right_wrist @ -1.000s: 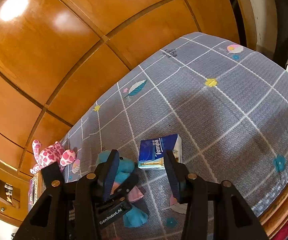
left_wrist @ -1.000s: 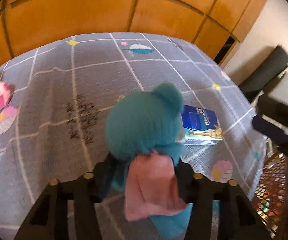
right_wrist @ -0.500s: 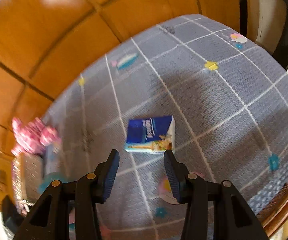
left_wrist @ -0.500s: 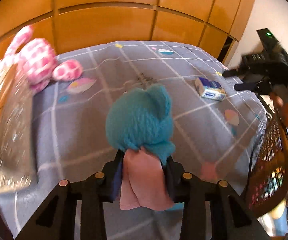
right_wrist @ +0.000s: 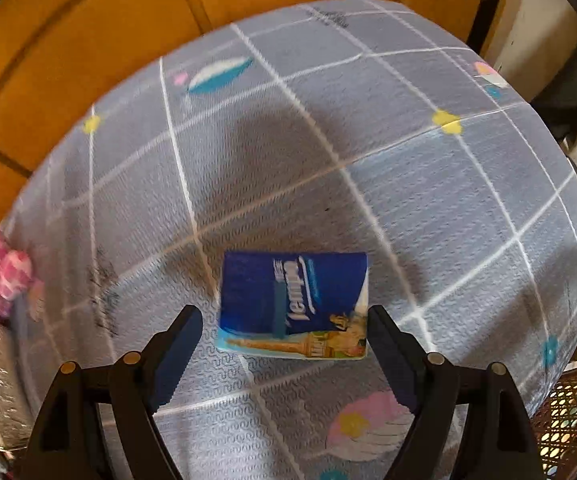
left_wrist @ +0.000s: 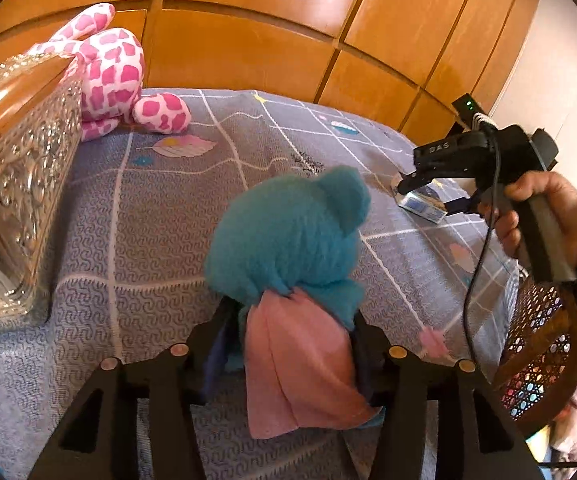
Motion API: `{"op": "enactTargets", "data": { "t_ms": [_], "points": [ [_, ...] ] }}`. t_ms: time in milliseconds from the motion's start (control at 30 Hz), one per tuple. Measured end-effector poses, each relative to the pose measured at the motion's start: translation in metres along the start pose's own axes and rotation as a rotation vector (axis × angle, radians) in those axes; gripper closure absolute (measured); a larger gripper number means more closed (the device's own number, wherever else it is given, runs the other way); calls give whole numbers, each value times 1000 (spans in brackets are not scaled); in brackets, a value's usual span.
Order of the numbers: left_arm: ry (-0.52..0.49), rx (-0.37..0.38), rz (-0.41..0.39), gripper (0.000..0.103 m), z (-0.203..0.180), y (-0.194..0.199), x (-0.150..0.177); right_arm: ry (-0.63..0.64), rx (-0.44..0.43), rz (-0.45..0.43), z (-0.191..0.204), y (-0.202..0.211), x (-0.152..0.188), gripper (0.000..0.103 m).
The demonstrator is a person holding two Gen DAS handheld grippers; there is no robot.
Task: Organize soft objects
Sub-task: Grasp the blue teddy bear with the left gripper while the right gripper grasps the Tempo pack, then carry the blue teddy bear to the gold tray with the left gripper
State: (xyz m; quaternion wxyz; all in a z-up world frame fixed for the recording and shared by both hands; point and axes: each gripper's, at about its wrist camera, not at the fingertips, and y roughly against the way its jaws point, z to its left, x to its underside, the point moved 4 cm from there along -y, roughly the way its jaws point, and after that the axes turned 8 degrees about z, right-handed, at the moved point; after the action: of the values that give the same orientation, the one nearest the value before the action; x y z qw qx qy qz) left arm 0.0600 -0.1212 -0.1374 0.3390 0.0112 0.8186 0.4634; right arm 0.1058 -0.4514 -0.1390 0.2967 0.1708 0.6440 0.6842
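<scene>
The left gripper [left_wrist: 292,344], its jaws easing apart, has the fluffy teal plush toy with a pink cloth piece [left_wrist: 288,248] pinched between its fingers, and a pink-and-white spotted plush animal [left_wrist: 108,64] sits far ahead to its left beside an embossed silver box [left_wrist: 20,184]. The right gripper [right_wrist: 284,344] points down at the grey grid-patterned cloth [right_wrist: 408,200] with jaws widening. A blue rectangular tissue pack [right_wrist: 292,304] lies between and just ahead of its fingertips, not pressed.

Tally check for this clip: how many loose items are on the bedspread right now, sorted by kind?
Plush toys: 2, the teal plush toy in the left hand-held gripper and the pink spotted plush toy.
Tissue packs: 1, the blue tissue pack.
Ornate silver boxes: 1, the silver box.
Total: 4
</scene>
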Motion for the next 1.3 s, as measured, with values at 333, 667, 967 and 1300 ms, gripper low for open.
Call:
{"op": "enactTargets", "data": {
  "t_ms": [333, 667, 967, 1300],
  "points": [
    [8, 33, -28, 47, 3, 6, 6, 216, -71, -79, 50, 8, 15, 29],
    [-4, 26, -17, 43, -4, 6, 6, 393, 6, 10, 73, -17, 29, 27],
    [3, -112, 65, 11, -16, 2, -11, 419, 39, -3, 75, -17, 33, 27],
    [36, -169, 78, 29, -11, -19, -33, 409, 33, -5, 75, -16, 34, 26]
  ]
}}
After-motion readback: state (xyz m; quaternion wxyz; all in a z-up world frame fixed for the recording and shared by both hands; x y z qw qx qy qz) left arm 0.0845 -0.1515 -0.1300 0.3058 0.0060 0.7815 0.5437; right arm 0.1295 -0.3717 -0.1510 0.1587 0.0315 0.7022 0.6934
